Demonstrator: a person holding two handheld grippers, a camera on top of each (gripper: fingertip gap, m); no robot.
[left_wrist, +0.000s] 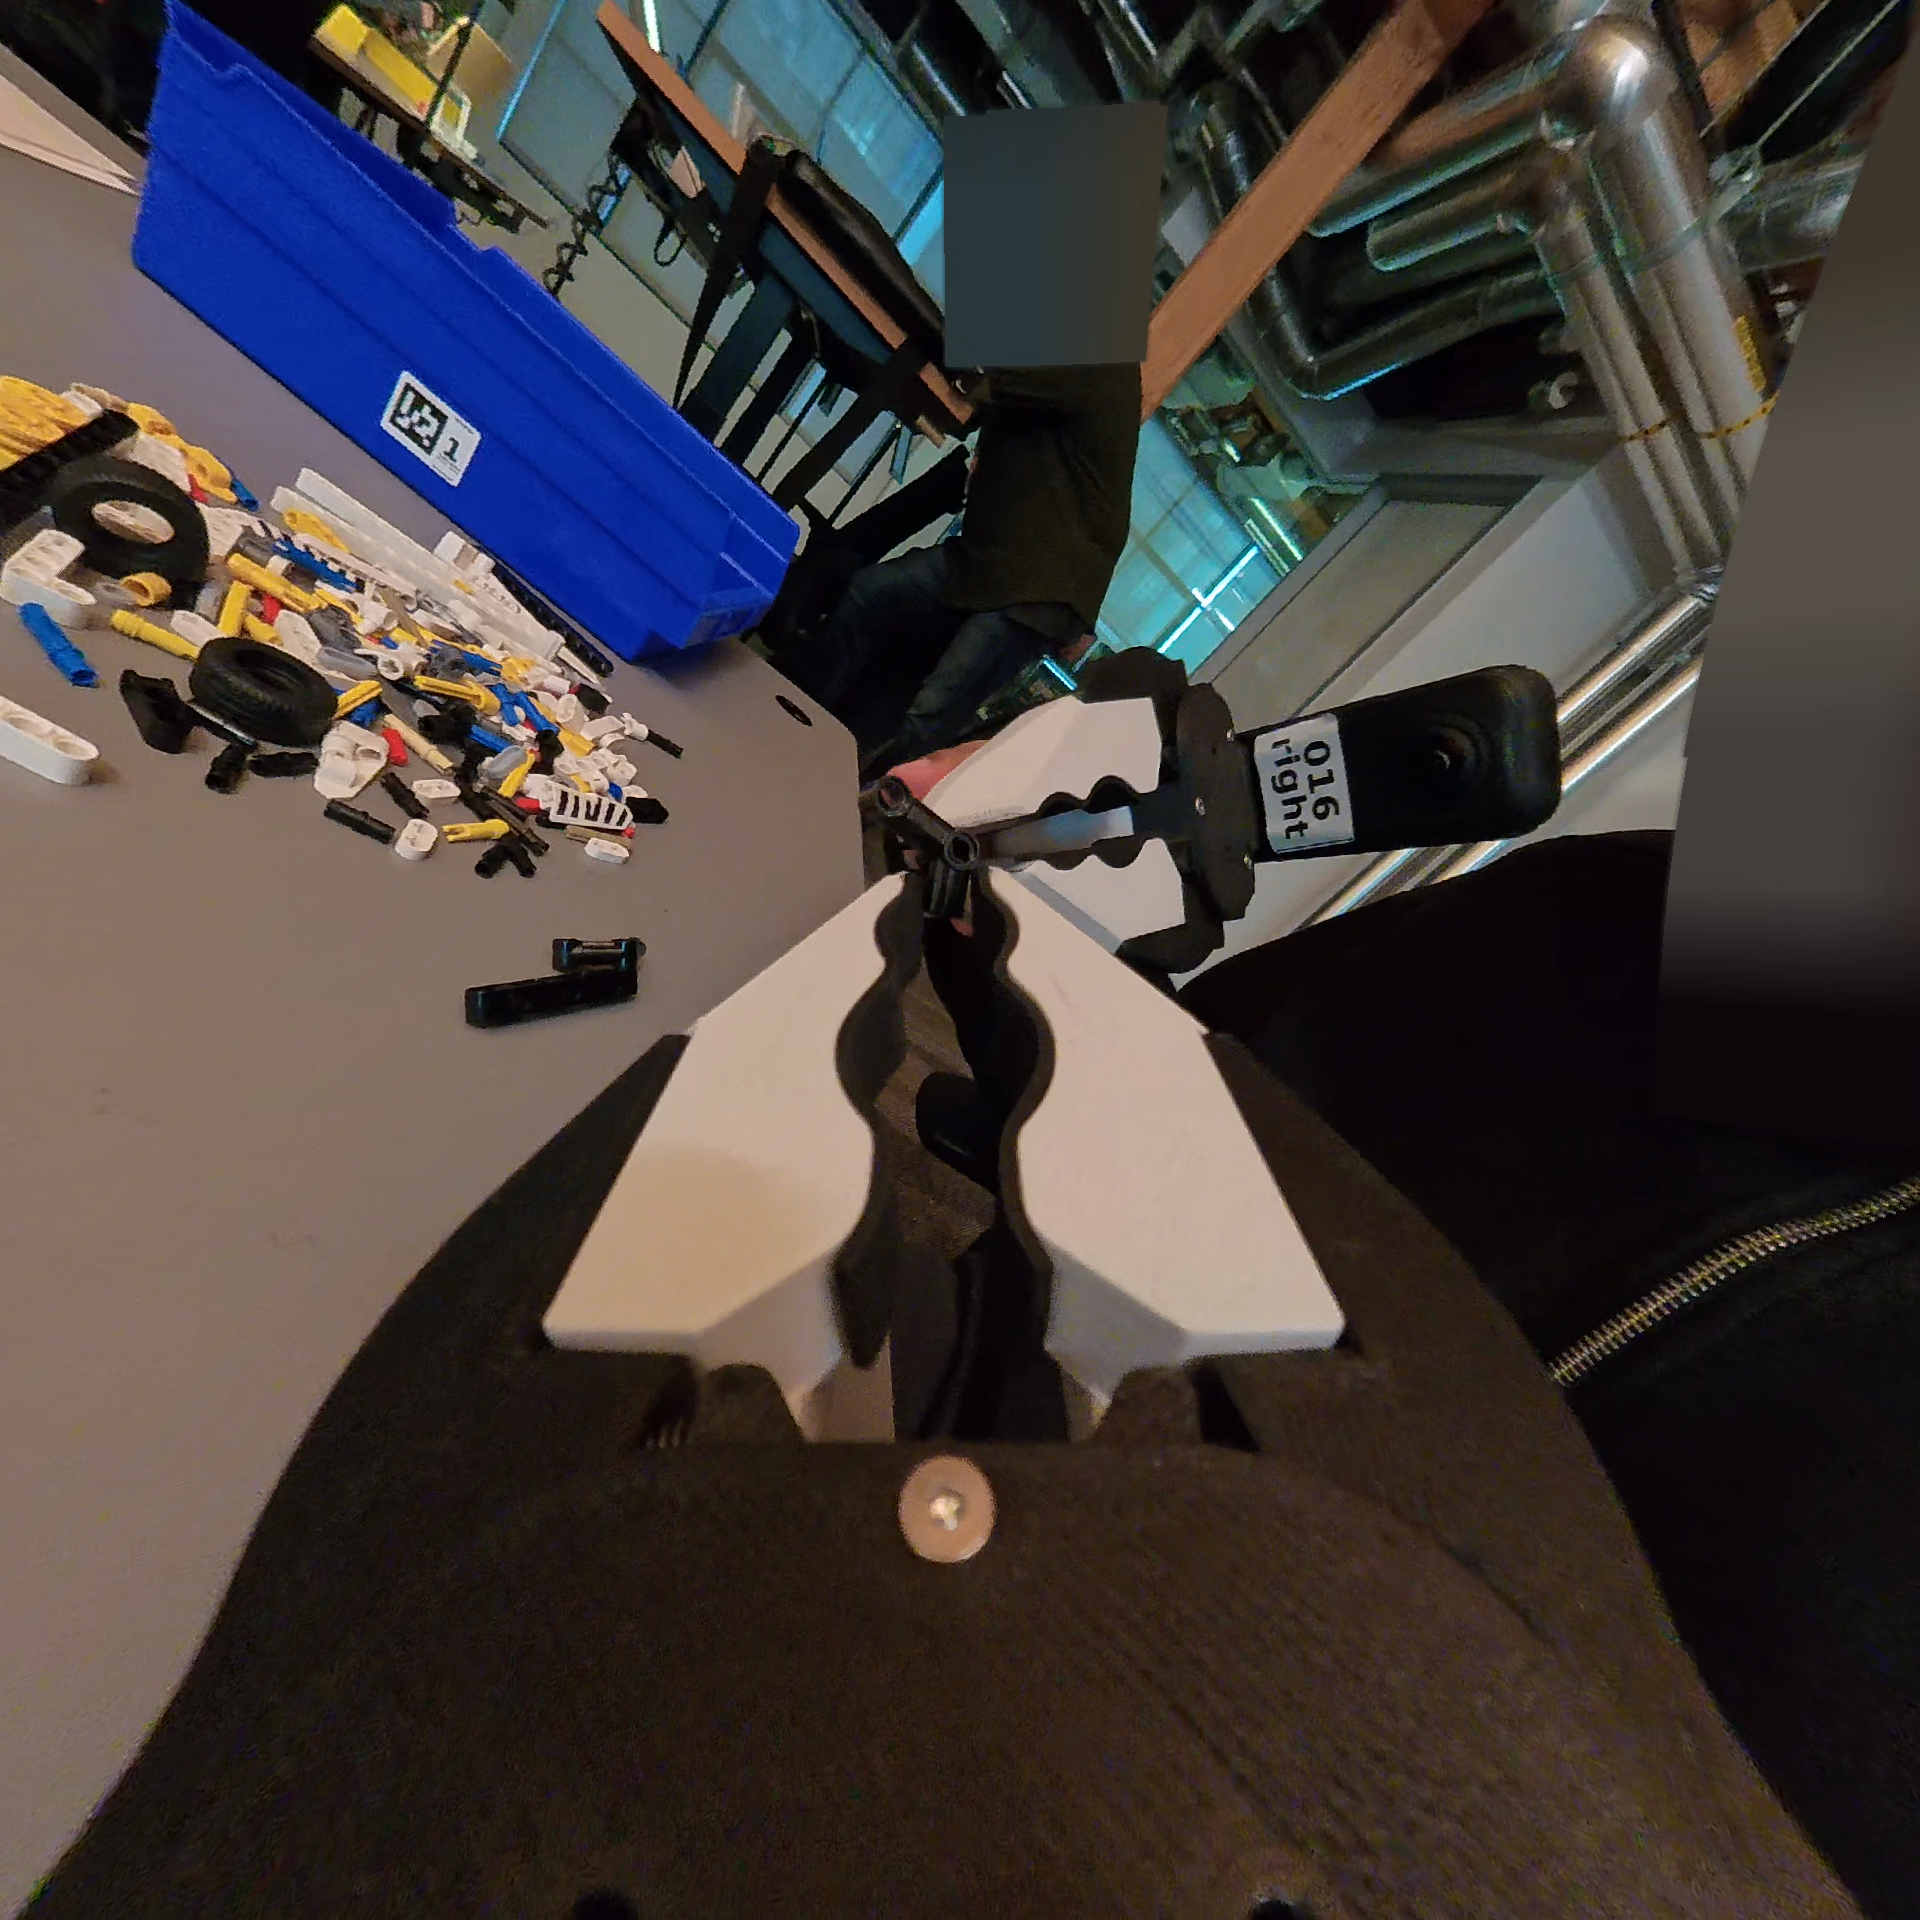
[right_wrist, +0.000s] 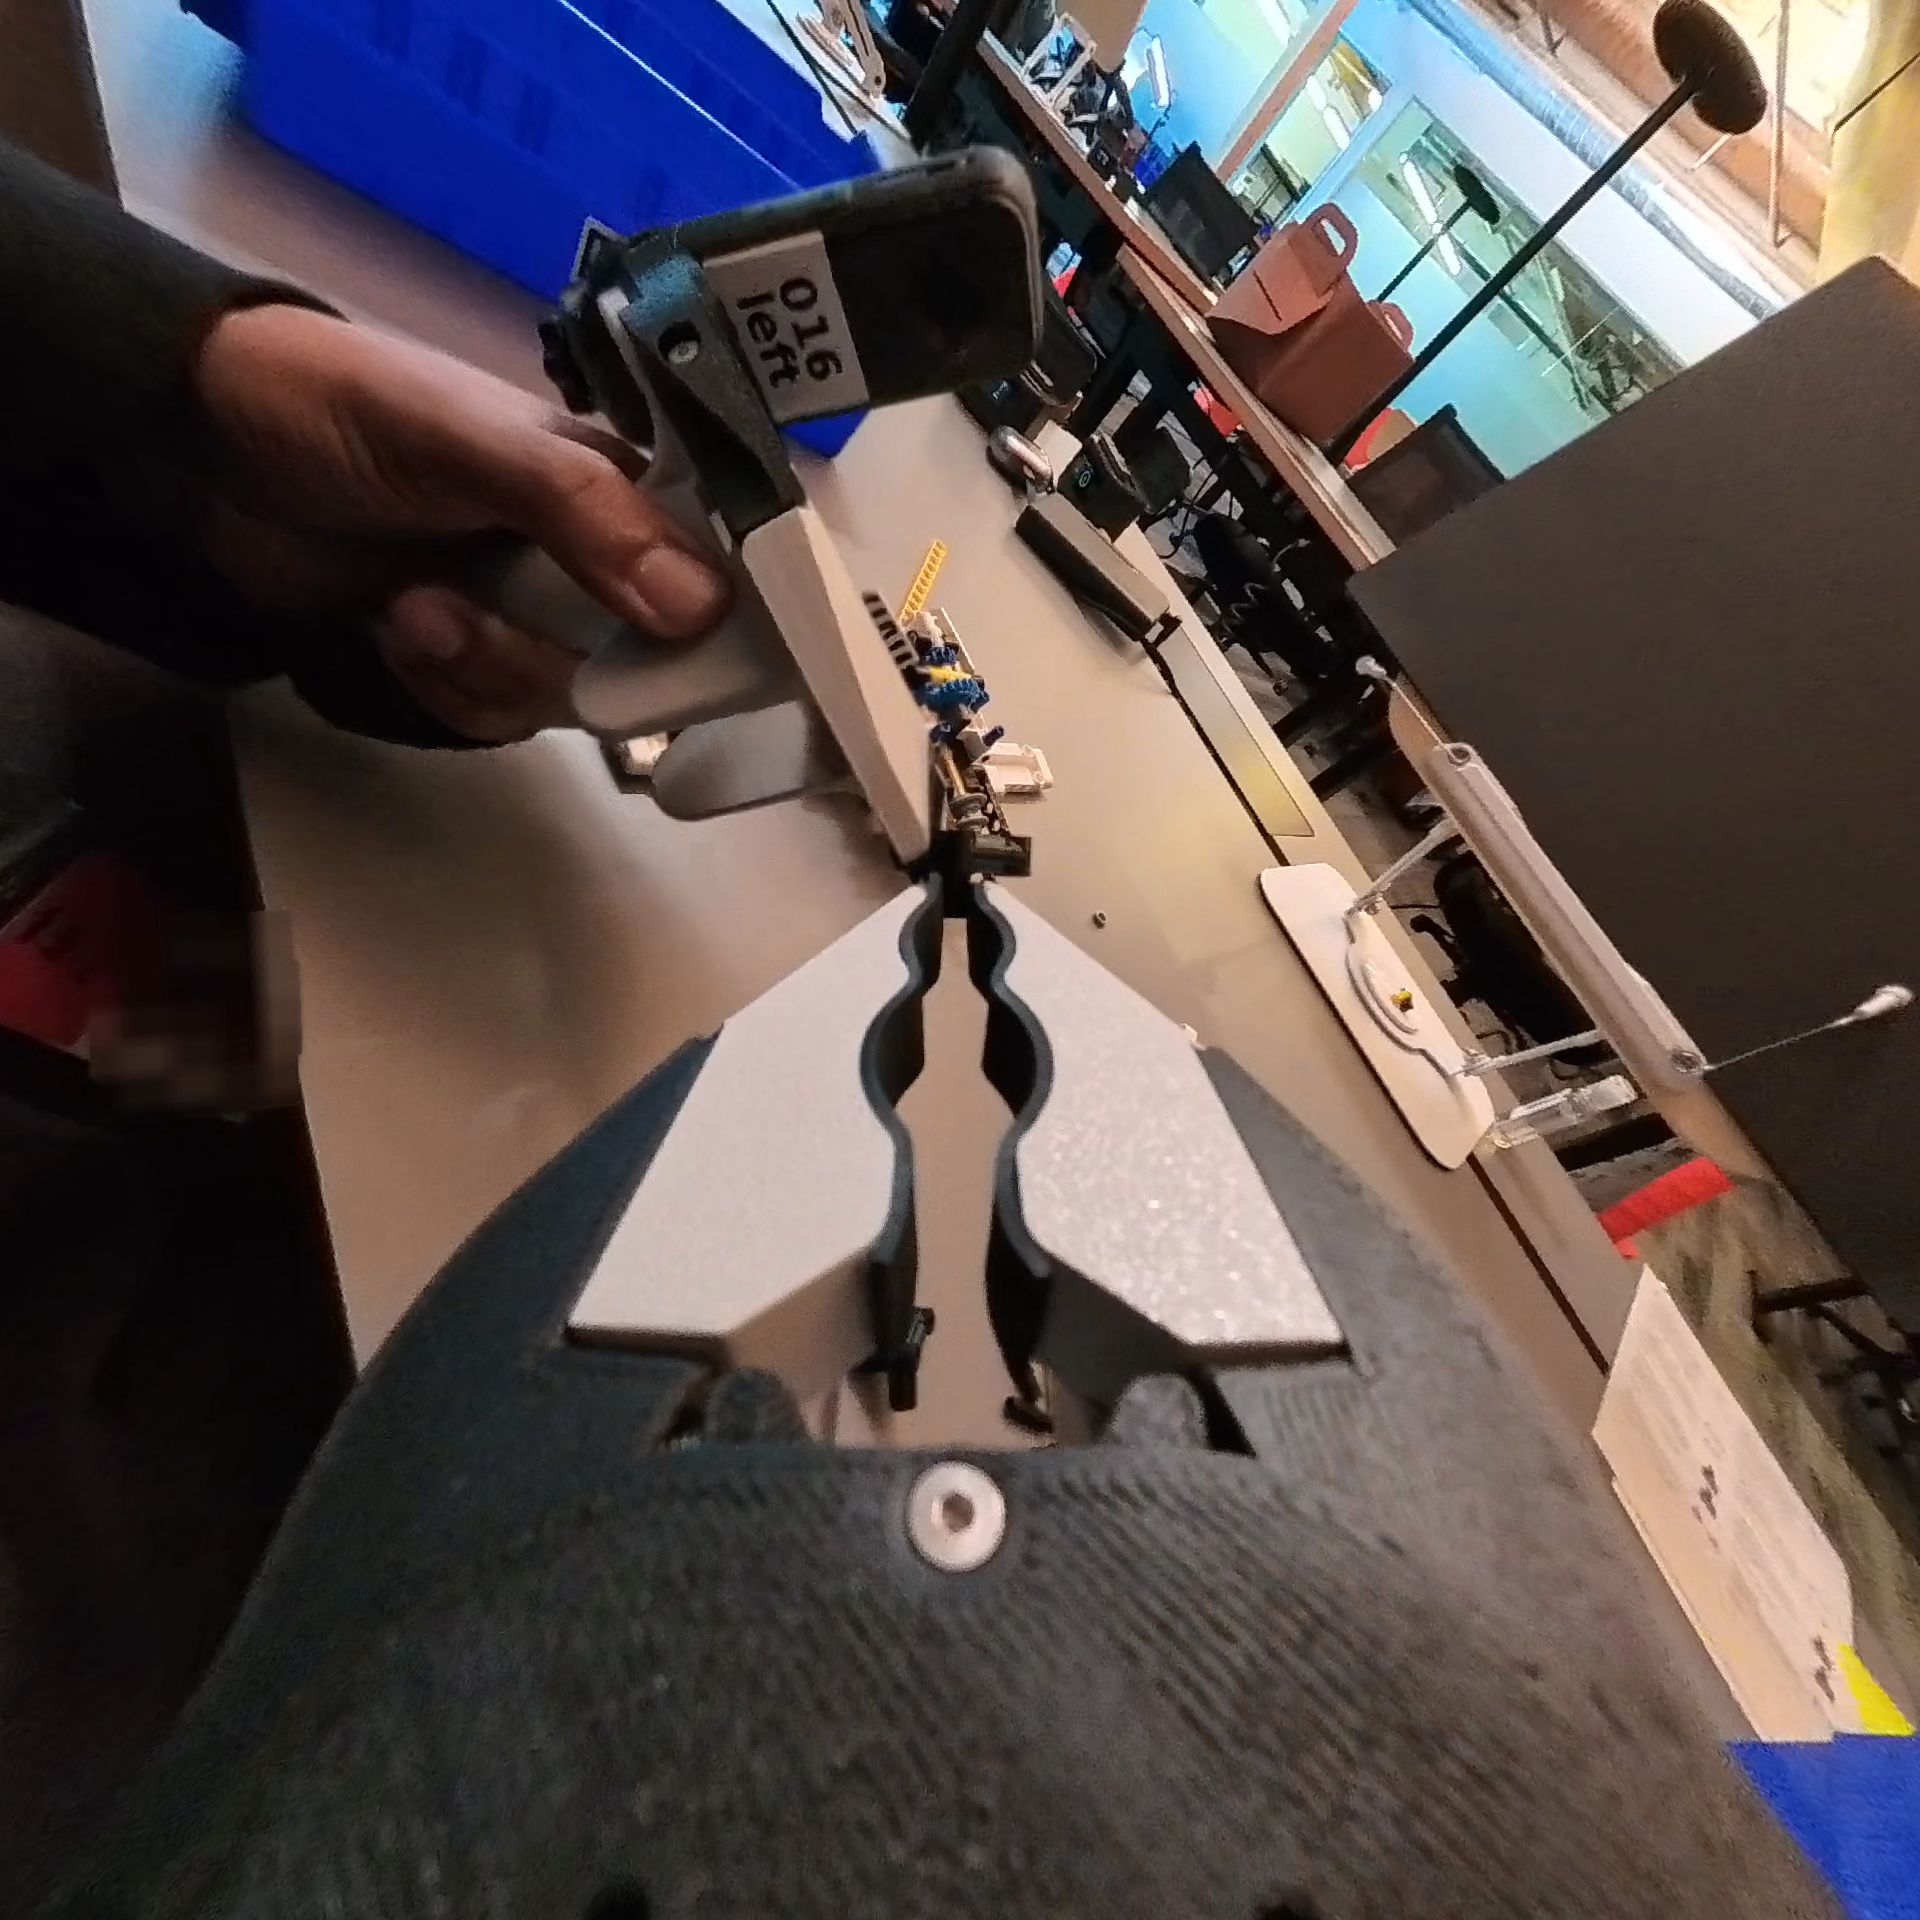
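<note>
My left gripper (left_wrist: 948, 883) and right gripper (left_wrist: 971, 847) both clamp one black connector piece (left_wrist: 928, 826) (tips meeting crosswise), its long axis lying along my right fingers, beyond the table (left_wrist: 312, 1143) edge.

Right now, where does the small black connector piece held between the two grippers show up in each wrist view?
Left wrist view: the black connector piece sits just above centre, at the left gripper tips, with the right gripper closing on it from the right.
Right wrist view: it sits just above centre at the right gripper tips, under the left gripper's white finger.
Shared landmark: the blue bin, upper left in both.
</note>
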